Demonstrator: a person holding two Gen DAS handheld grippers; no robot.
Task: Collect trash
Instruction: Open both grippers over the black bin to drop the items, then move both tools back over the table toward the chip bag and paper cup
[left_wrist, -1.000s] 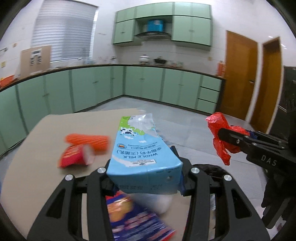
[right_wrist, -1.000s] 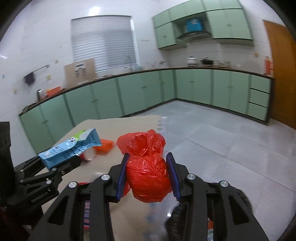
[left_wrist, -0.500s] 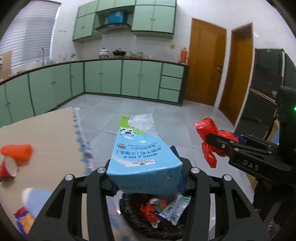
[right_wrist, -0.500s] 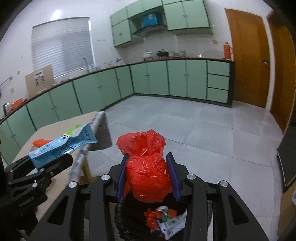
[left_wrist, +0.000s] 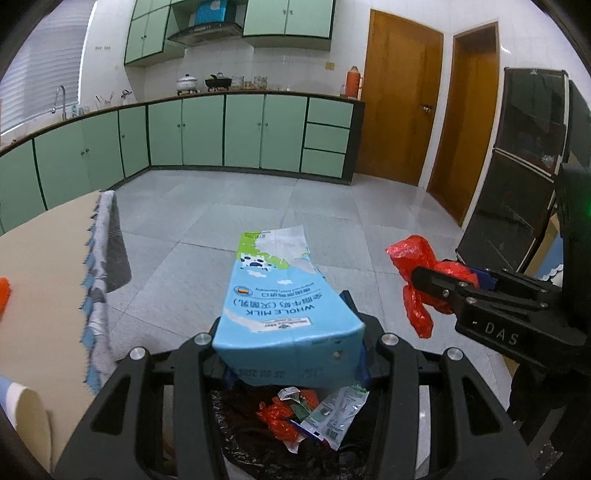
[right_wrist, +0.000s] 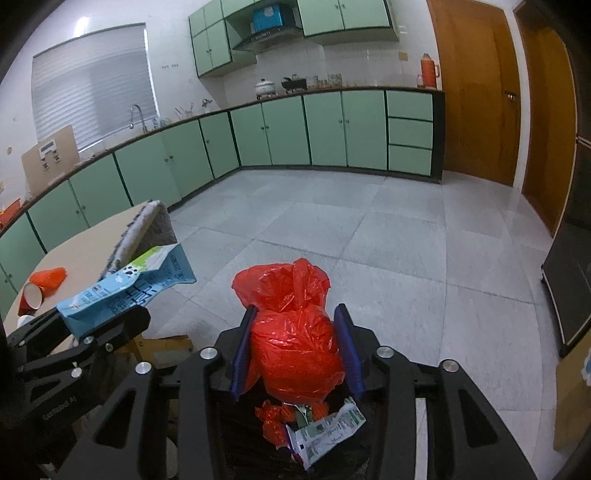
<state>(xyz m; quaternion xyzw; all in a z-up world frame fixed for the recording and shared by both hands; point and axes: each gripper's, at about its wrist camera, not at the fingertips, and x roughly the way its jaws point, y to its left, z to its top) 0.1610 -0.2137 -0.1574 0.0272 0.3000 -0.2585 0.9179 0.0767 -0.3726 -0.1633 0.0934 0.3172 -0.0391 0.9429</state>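
Left gripper (left_wrist: 291, 354) clamps milk carton (left_wrist: 284, 314) over the bin (left_wrist: 258, 435) (right gripper (right_wrist: 295, 354) loosening around red bag (right_wrist: 295, 350)).

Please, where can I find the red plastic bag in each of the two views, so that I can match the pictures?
Left wrist view: the red plastic bag is at the right of the middle, between the fingers of the right gripper.
Right wrist view: the same bag is at the lower centre, above the black bin.
Shared landmark: the orange flask on the counter beside the wooden door.
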